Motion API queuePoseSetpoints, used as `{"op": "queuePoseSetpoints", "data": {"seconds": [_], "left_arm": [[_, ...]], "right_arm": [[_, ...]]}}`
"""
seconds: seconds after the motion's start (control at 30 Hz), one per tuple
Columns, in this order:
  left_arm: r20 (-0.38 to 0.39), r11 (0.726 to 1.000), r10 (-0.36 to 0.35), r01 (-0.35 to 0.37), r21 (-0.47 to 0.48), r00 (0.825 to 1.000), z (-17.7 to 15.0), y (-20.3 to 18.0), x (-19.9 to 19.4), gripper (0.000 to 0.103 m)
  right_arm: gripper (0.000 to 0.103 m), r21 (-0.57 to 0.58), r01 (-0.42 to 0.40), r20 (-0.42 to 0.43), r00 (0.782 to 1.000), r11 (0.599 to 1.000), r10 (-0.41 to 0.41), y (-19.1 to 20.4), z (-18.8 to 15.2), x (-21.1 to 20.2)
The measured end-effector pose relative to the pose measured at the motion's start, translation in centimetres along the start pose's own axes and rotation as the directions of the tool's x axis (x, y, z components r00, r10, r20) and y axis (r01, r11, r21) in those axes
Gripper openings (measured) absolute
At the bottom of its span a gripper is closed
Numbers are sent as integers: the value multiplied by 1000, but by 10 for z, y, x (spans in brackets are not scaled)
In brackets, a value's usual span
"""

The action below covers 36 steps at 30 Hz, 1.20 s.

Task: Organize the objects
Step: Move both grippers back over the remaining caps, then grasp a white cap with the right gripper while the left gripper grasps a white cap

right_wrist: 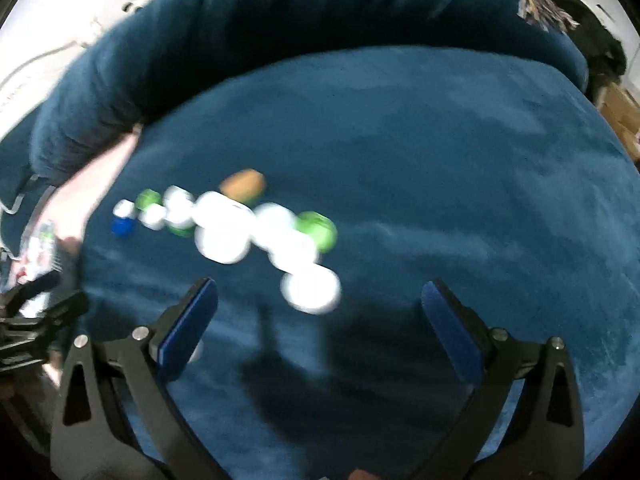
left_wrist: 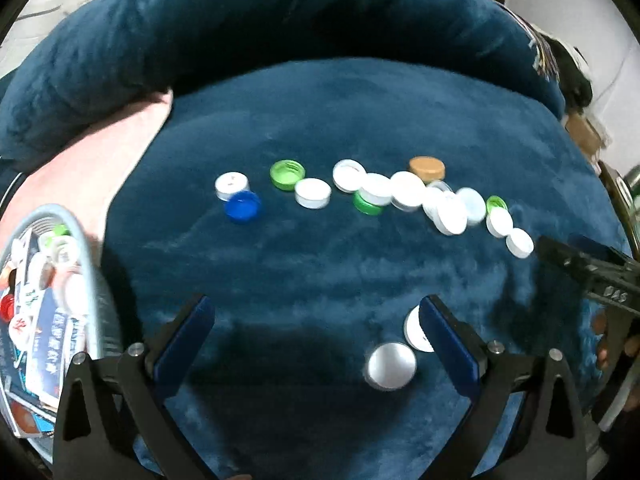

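Note:
Several bottle caps lie in a row on a dark blue plush cushion (left_wrist: pixel 320 128): mostly white, some green (left_wrist: pixel 286 174), one blue cap (left_wrist: pixel 242 207) and one tan cap (left_wrist: pixel 427 168). My left gripper (left_wrist: pixel 316 316) is open above the cushion, with a white cap (left_wrist: pixel 391 365) lying near its right finger and another white cap (left_wrist: pixel 414 330) half hidden behind that finger. The right wrist view is motion-blurred. My right gripper (right_wrist: pixel 320 300) is open and holds nothing; a white cap (right_wrist: pixel 311 288) lies just ahead between its fingers. The right gripper also shows at the edge (left_wrist: pixel 592 268).
A grey-rimmed basket (left_wrist: pixel 86 264) at the left holds caps and printed packets. Pink cloth (left_wrist: pixel 100 168) lies beside it. The cushion's raised back (left_wrist: pixel 240 20) curves round the far side. A person's hand (left_wrist: pixel 616 344) shows at the right.

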State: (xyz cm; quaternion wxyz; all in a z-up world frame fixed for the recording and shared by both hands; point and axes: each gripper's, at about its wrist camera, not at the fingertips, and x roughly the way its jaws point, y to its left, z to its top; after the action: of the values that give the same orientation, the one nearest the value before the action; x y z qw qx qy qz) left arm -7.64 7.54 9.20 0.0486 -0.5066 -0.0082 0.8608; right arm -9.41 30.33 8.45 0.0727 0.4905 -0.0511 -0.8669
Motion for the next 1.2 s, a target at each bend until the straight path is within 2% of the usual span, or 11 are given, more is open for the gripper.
{"op": "queuePoseSetpoints", "data": {"seconds": [0.27, 0.43, 0.47, 0.5, 0.53, 0.7, 0.77, 0.83, 0.9, 1.03, 1.2], "left_arm": [[-32, 1000, -11, 11, -1, 999, 1, -6, 15, 102], [-47, 1000, -7, 6, -11, 999, 2, -4, 23, 102], [-50, 1000, -7, 6, -14, 999, 2, -3, 25, 102], [-51, 1000, -7, 6, -16, 999, 2, -2, 26, 102], [-53, 1000, -7, 5, -20, 999, 3, -2, 27, 102], [-55, 1000, -15, 14, -19, 998, 3, -5, 29, 102], [-54, 1000, -18, 17, -12, 998, 4, -6, 30, 102], [-54, 1000, -22, 21, -13, 998, 4, -6, 30, 102], [-53, 1000, -21, 21, -10, 998, 3, -6, 30, 102], [-58, 1000, -16, 16, -11, 998, 2, -5, 29, 102], [-55, 1000, -17, 18, 7, 998, 0, -10, 28, 102]], "right_arm": [[101, -97, 21, 0, 1000, 995, -21, 7, -2, 26], [72, -154, 7, -11, 1000, 988, -9, 17, 1, 39], [62, -163, 5, -12, 1000, 987, -8, 17, 1, 41], [39, -170, -2, -16, 1000, 985, 0, 16, 0, 42], [32, -174, -18, -26, 1000, 985, 13, 16, -1, 42], [32, -168, -171, -37, 985, 971, 168, 25, -5, 26], [33, -149, -336, -73, 942, 930, 329, 27, -7, 17], [51, -150, -379, -54, 925, 913, 375, 29, -7, 7], [67, -162, -344, -13, 938, 925, 346, 29, -5, 2], [66, -184, -125, 38, 990, 975, 135, 27, 2, 9], [63, -203, -22, 16, 1000, 979, 25, 24, 6, 28]]}}
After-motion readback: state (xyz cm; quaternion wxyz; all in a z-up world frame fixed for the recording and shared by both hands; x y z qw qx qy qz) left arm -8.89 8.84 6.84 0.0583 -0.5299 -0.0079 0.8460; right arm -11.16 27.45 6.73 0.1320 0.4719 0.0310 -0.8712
